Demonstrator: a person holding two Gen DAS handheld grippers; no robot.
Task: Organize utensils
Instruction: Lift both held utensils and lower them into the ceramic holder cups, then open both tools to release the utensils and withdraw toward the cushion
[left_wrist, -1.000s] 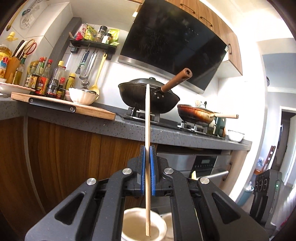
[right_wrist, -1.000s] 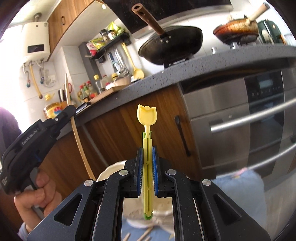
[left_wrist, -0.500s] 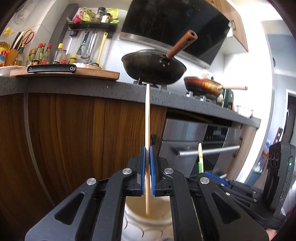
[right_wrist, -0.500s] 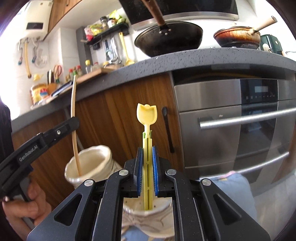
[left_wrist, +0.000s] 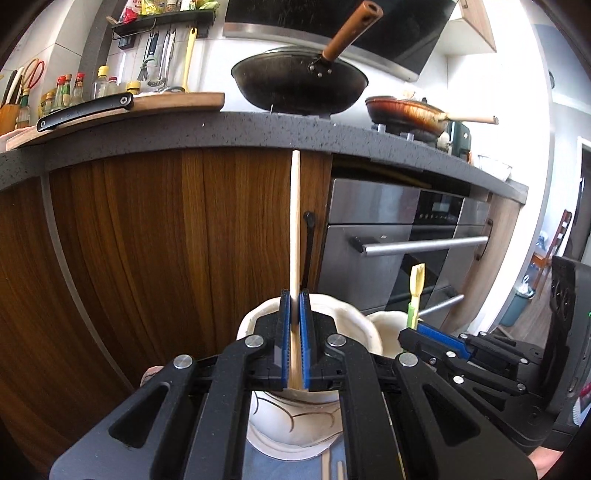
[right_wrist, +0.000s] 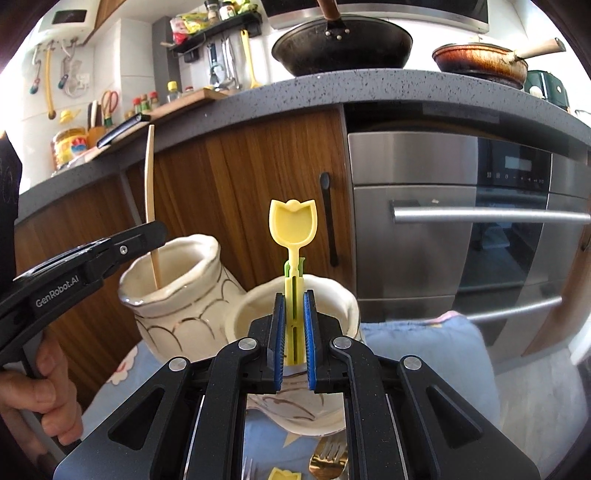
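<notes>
My left gripper (left_wrist: 294, 295) is shut on a wooden chopstick (left_wrist: 295, 229) held upright, its lower end down inside a cream vase (left_wrist: 365, 328) with gold lines. The right wrist view shows that chopstick (right_wrist: 149, 177) dipping into the left vase (right_wrist: 177, 295), with the left gripper (right_wrist: 147, 232) beside it. My right gripper (right_wrist: 293, 295) is shut on a yellow tulip-shaped plastic spoon (right_wrist: 293, 225), upright over the mouth of a second cream vase (right_wrist: 343, 295). In the left wrist view the spoon (left_wrist: 416, 280) and right gripper (left_wrist: 424, 328) stand right of the second vase (left_wrist: 384, 319).
Both vases stand on a blue patterned cloth (right_wrist: 424, 354). A fork (right_wrist: 330, 452) and another yellow tulip piece (right_wrist: 282, 473) lie on it near me. Behind are wooden cabinets (left_wrist: 147, 240), an oven (right_wrist: 461, 221) and a counter (left_wrist: 258, 127) with a wok (left_wrist: 299, 85). A hand (right_wrist: 48, 387) holds the left gripper.
Both grippers have come down with their utensils. The chopstick's lower end now reaches into the left vase and the spoon's handle hangs low over the right vase's mouth. The counter has risen in both views.
</notes>
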